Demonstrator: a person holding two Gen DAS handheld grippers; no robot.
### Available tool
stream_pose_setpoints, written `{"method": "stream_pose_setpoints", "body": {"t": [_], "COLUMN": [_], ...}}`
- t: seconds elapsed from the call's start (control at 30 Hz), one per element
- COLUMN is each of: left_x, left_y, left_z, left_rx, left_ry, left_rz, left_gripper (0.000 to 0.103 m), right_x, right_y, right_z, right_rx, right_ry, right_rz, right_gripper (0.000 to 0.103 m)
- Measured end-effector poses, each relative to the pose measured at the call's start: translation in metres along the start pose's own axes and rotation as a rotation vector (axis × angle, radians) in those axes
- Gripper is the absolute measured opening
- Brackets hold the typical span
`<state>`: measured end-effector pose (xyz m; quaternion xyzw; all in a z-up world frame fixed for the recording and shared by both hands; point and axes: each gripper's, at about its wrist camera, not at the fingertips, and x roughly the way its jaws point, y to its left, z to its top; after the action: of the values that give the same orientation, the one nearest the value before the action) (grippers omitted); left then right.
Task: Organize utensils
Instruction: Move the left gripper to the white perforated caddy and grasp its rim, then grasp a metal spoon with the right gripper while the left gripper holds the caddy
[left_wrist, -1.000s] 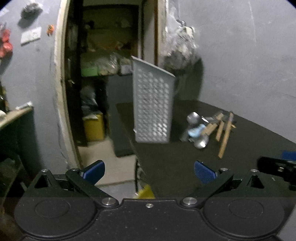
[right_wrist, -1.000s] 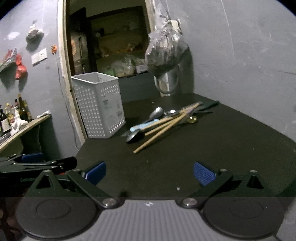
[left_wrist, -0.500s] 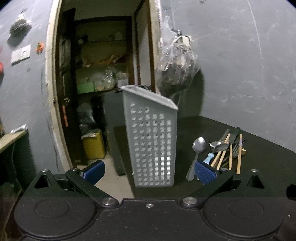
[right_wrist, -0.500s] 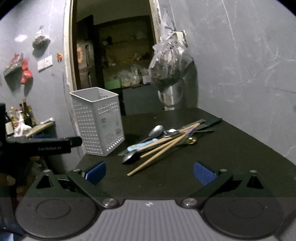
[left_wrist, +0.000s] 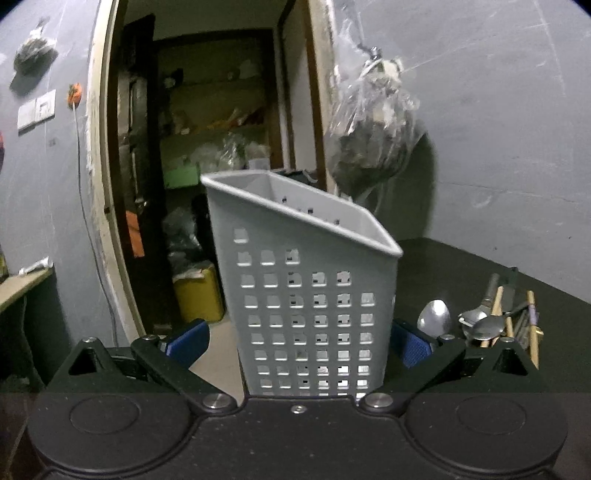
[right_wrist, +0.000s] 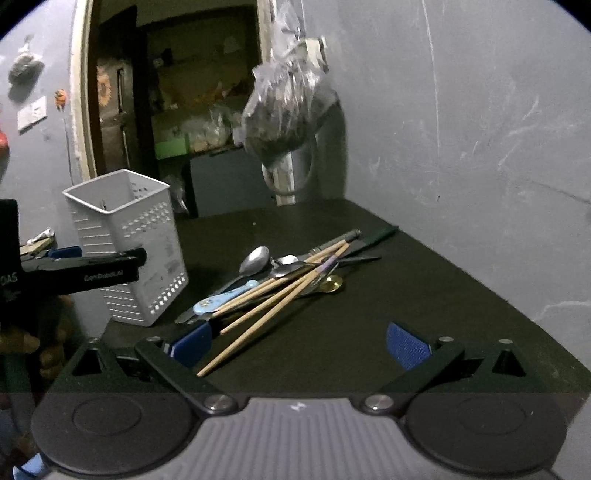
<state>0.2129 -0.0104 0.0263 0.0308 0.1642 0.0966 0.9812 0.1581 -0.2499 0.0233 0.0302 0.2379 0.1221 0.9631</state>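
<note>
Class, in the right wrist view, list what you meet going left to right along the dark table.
White perforated plastic utensil holder → light blue patterned handle → steel spoon bowl → round gold spoon bowl.

Plastic bag (right_wrist: 286, 103) hangs on grey wall; yellow container (left_wrist: 199, 293) in doorway; wall switch (left_wrist: 36, 110)

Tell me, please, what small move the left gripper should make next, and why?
Probably ease the left gripper slightly forward and close on the white perforated utensil holder: its open blue pads already flank the holder's walls, the holder looks empty, and the spoons and chopsticks lie loose on the black table.
</note>
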Motion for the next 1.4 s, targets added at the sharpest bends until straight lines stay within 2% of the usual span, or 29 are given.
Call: {"method": "stream_pose_setpoints", "body": {"t": [0.23,0.33,0.4,0.47,0.7,1.03,1.13,1.3,1.4], "left_x": [0.021,0.028,0.032,0.034,0.035,0.035,0.032,0.023,0.014], "left_y": [-0.008,-0.007,-0.006,-0.002,0.01,0.032,0.035,0.033,0.03], "left_z": [0.002,0.002,0.001,0.0,-0.004,-0.007,-0.008,-0.009,-0.008], "left_rx": [0.033,0.049,0.062,0.062,0.079,0.168,0.186,0.185,0.171], "left_ry": [0.023,0.026,0.032,0.034,0.02,-0.012,-0.018,0.002,0.027], "left_rz": [-0.034,-0.053,-0.062,-0.083,-0.142,-0.383,-0.436,-0.448,-0.415], "left_gripper": [0.102,0.093,0.08,0.077,0.077,0.077,0.077,0.077,0.077], "right_x": [0.03,0.038,0.044,0.049,0.059,0.057,0.059,0.064,0.07], "right_y": [0.001,0.002,0.002,0.004,0.014,0.01,0.008,-0.001,-0.008], "right_z": [0.005,0.004,0.005,0.007,0.011,0.021,0.027,0.036,0.04], "right_rx": [0.04,0.058,0.065,0.075,0.062,0.068,0.065,0.107,0.148], "right_ry": [0.071,0.102,0.119,0.133,0.162,0.144,0.142,0.131,0.132], "right_rz": [-0.005,-0.003,0.001,0.006,0.025,0.049,0.042,0.092,0.116], "right_gripper": [0.103,0.103,0.103,0.103,0.103,0.103,0.103,0.103,0.103]}}
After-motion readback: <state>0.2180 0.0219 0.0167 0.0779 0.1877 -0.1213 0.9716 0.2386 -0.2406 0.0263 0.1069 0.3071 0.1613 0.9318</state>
